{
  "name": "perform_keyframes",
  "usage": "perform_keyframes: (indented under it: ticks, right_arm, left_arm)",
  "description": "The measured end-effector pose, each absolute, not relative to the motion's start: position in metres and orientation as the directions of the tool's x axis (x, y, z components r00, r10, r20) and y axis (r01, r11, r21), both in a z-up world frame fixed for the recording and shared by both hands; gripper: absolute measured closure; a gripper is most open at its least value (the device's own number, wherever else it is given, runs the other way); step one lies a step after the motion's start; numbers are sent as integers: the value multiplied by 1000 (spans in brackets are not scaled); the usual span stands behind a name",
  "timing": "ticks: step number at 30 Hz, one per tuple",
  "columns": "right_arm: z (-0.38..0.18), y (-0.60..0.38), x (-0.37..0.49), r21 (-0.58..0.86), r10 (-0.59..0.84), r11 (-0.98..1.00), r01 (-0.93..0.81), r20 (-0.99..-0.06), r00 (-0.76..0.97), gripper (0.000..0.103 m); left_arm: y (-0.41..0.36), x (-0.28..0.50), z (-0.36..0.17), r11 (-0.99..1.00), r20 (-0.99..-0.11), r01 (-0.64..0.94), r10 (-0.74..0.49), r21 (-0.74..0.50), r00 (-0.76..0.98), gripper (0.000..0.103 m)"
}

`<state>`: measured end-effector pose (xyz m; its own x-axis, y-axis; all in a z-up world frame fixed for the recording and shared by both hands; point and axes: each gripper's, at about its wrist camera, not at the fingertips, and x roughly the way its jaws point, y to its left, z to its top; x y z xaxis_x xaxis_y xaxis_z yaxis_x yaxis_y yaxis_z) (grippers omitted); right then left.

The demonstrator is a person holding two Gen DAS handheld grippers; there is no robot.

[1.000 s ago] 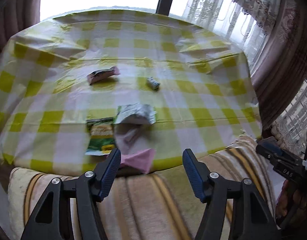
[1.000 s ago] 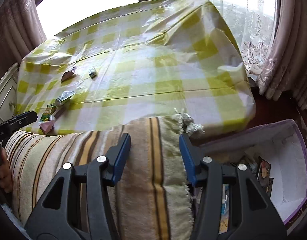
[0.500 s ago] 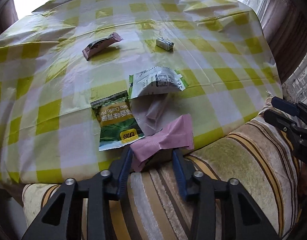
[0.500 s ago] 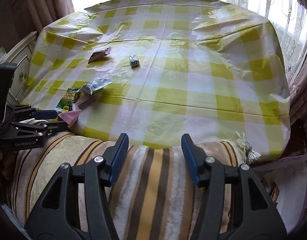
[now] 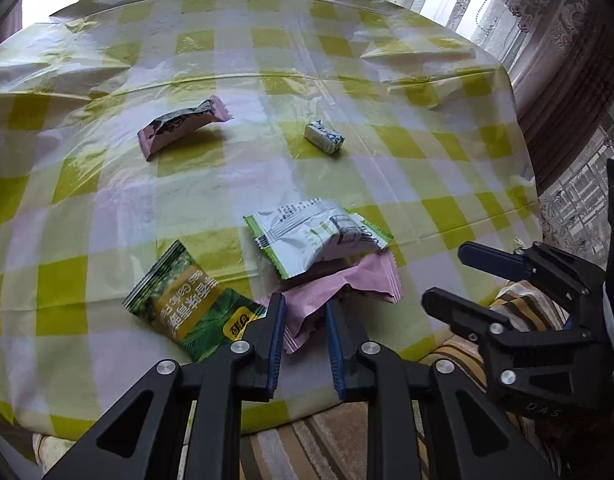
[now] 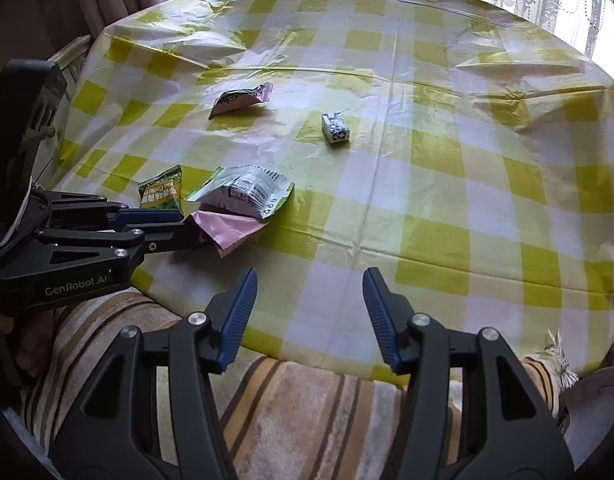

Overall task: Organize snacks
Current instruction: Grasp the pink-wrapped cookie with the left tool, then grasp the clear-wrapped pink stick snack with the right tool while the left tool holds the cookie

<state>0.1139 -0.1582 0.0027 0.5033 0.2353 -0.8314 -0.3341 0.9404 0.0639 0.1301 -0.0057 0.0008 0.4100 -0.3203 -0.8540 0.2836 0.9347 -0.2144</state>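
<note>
Left gripper [image 5: 305, 334], marked "GenRobot.AI", jaws pinching pink packet [image 5: 347, 292]; right gripper [image 6: 309, 316] jaws spread.

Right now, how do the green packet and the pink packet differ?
The green packet lies flat and free on the tablecloth; the pink packet sits between the left gripper's fingers. The green one is printed, the pink one plain. A white packet overlaps the pink one only. Both lie near the table's front edge.

On the tabletop [image 5: 427, 184], a bar [image 5: 183, 125] lies far left, a candy [image 5: 323, 137] right of it, and nearer, one packet [image 5: 315, 236] overlaps a wrapper [image 5: 347, 288] beside a pouch [image 5: 187, 308].
</note>
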Motion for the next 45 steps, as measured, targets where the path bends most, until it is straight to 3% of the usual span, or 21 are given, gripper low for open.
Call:
perform_keyframes:
  ticks: [3,13,15,17,20,35,45]
  right_arm:
    - [0,-153,122,63,232,941,-331,-835,499,44]
    - [-5,-173,141,114,205,973,-202,-832,516,44]
    - [-5,-176,142,121,201,975,-185,-830,520,44]
    - [-4,-175,141,110,190,977,-181,-831,523,44]
    - [-3,-170,139,87,180,977,-195,-828,530,44]
    - [-3,-138,149,87,246,945,-314,-822,514,38]
    - [-14,-96,163,75,275,913,-401,-840,467,38]
  left_arm:
    - [-10,131,0,922,-849,316,-345,-225,400,67]
    - [-27,140,-4,883,-849,414,-383,-221,364,66]
    - [-32,142,-6,878,-857,429,-378,-212,350,66]
    - [-35,143,-11,882,-870,426,-362,-203,335,77]
    - [-28,141,-9,886,-858,407,-375,-221,350,82]
    - [48,125,7,903,-760,179,-427,-391,490,84]
    - [93,110,17,830,-630,97,-488,-550,604,84]
